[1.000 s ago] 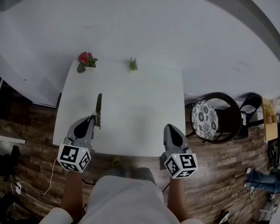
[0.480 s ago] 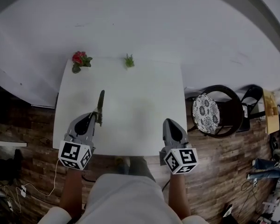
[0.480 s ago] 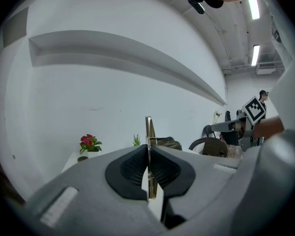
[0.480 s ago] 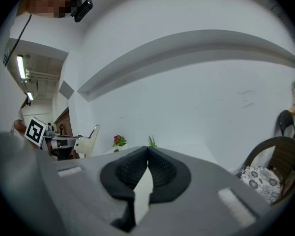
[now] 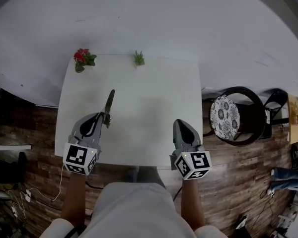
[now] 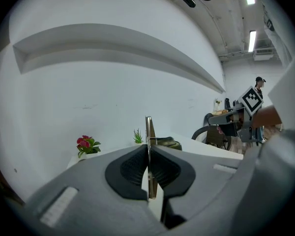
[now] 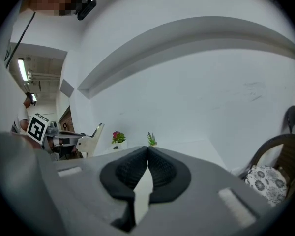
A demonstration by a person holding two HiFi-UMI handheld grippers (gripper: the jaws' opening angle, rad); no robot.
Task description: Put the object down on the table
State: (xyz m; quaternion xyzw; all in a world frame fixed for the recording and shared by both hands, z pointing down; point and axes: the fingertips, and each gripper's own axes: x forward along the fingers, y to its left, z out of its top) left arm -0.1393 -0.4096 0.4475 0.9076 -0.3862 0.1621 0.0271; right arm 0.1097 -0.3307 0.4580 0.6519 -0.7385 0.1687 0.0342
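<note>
Head view: the left claw (image 5: 105,119) carries a thin, flat object (image 5: 109,103) by its near end, and the free end projects over the white counter (image 5: 154,98), ready for lowering. The right claw (image 5: 180,125) hovers at the counter's near edge, clear of the work. Left gripper view: the pads are clenched on the object, which stands edge-on. Right gripper view: the jaws are pressed together, with nothing between them.

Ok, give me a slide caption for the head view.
Left hand-held gripper shut on a long, thin dark object over the white rectangular table; right hand-held gripper shut, empty.
</note>
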